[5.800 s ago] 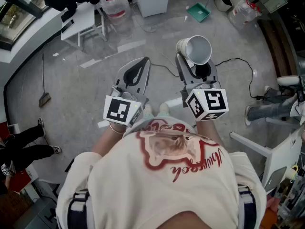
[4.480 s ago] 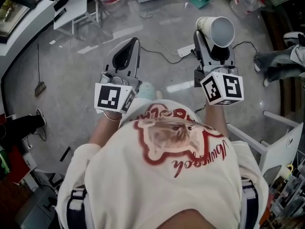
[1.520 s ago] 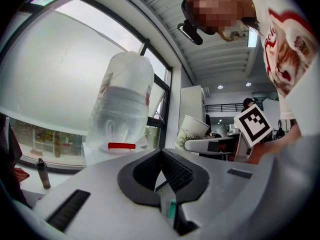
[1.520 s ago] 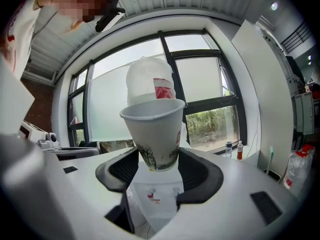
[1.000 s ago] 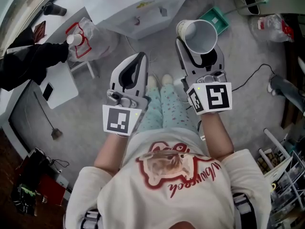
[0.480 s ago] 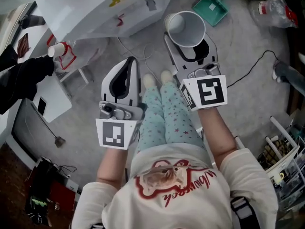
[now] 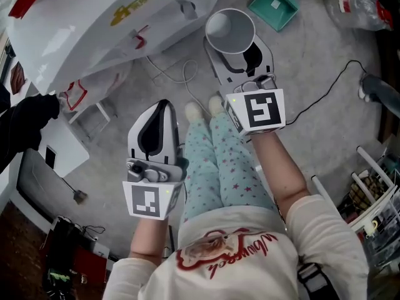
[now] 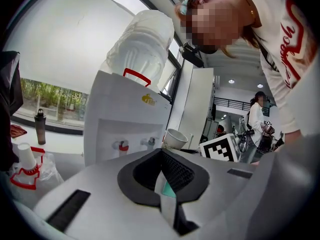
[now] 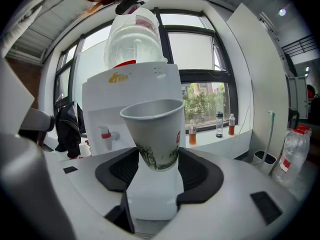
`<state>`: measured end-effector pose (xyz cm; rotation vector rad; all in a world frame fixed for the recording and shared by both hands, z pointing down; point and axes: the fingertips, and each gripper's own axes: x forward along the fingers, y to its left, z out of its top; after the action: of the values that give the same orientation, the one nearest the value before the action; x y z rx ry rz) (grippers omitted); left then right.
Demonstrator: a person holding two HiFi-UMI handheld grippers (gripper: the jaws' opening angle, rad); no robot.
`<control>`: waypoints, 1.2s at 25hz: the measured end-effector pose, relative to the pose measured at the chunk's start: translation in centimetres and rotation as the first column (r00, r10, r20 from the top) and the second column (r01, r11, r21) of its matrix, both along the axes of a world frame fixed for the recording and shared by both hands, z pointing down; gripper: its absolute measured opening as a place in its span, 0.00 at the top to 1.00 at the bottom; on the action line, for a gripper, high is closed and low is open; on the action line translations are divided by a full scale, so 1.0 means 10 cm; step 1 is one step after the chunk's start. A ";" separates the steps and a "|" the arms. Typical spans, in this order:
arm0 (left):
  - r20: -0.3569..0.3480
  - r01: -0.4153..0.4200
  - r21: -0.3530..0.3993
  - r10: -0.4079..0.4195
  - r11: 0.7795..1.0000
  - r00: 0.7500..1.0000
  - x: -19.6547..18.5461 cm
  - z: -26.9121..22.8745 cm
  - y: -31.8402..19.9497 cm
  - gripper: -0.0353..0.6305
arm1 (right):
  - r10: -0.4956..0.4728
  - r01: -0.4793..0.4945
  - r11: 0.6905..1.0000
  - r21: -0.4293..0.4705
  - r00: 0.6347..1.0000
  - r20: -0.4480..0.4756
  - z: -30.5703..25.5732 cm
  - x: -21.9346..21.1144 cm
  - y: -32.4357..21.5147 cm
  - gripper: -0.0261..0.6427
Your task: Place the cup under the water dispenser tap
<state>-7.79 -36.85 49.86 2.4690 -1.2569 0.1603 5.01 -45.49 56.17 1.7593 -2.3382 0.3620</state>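
A white paper cup (image 7: 230,31) with a printed pattern stands upright between the jaws of my right gripper (image 7: 234,50), which is shut on its lower part. In the right gripper view the cup (image 9: 155,133) fills the centre, with the white water dispenser (image 9: 131,91) and its red tap (image 9: 106,133) behind it to the left. The dispenser (image 7: 119,20) lies at the head view's top left, left of the cup. My left gripper (image 7: 160,110) is shut and empty, held back near the person's waist. Its own view shows the dispenser's two taps (image 8: 134,144) and the cup (image 8: 175,138).
On the floor lie a green dustpan (image 7: 273,4), a plastic bottle (image 7: 362,8) and a black cable (image 7: 325,99). A small white table (image 7: 62,145) and a bag with red handles (image 7: 78,92) stand left of the dispenser. Bottles (image 9: 192,133) line the window sill.
The person has walked up to the dispenser, which now fills the head view's top left. The right gripper has carried the cup forward; the left gripper has dropped back.
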 end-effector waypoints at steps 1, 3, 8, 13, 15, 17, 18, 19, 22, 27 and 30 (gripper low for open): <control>-0.008 -0.001 0.001 0.001 1.000 1.000 0.00 0.02 0.00 0.92 | 0.002 -0.002 1.000 -0.003 1.000 -0.007 0.06 0.00 -0.02 0.57; -0.024 0.002 -0.001 -0.002 1.000 1.000 0.00 0.05 0.01 0.92 | -0.004 0.004 1.000 0.000 1.000 -0.026 0.18 -0.01 -0.07 0.57; -0.016 0.004 -0.027 -0.004 1.000 1.000 0.00 0.14 -0.02 0.92 | -0.004 0.005 1.000 0.006 0.998 -0.065 0.48 -0.01 -0.22 0.57; -0.042 -0.005 -0.035 0.003 0.999 0.999 0.05 0.14 0.02 0.92 | 0.021 -0.022 1.000 -0.011 0.997 -0.079 0.74 0.06 -0.31 0.57; -0.041 -0.004 -0.039 0.003 0.999 0.999 0.05 0.16 0.03 0.92 | 0.030 -0.032 0.999 -0.024 0.996 -0.086 0.85 0.09 -0.34 0.57; -0.033 -0.003 -0.046 0.001 0.999 0.999 0.04 0.19 0.03 0.92 | 0.029 -0.033 0.999 -0.035 0.995 -0.097 0.95 0.10 -0.38 0.57; -0.033 -0.002 -0.051 0.000 0.999 0.999 0.03 0.21 0.05 0.92 | 0.028 -0.033 0.999 -0.041 0.995 -0.100 1.00 0.10 -0.39 0.57; -0.036 -0.001 -0.056 -0.001 0.998 0.999 0.03 0.23 0.07 0.92 | 0.030 -0.035 0.998 -0.048 0.994 -0.101 1.05 0.11 -0.40 0.57; -0.037 -0.002 -0.065 -0.001 0.998 0.999 0.00 0.29 0.10 0.92 | 0.034 -0.040 0.997 -0.063 0.994 -0.103 1.20 0.11 -0.43 0.57; -0.038 0.000 -0.075 -0.003 0.997 0.999 -0.01 0.35 0.14 0.92 | 0.004 -0.013 0.997 -0.080 0.993 -0.117 1.38 -0.01 -0.52 0.57; -0.050 0.001 -0.092 -0.006 0.996 0.999 0.01 0.37 0.16 0.92 | -0.012 0.000 0.996 -0.091 0.991 -0.134 1.47 -0.06 -0.57 0.57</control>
<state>-7.74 -35.21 53.59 2.3781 -1.2060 0.1507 4.37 -51.18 70.82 1.6804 -2.1983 0.3322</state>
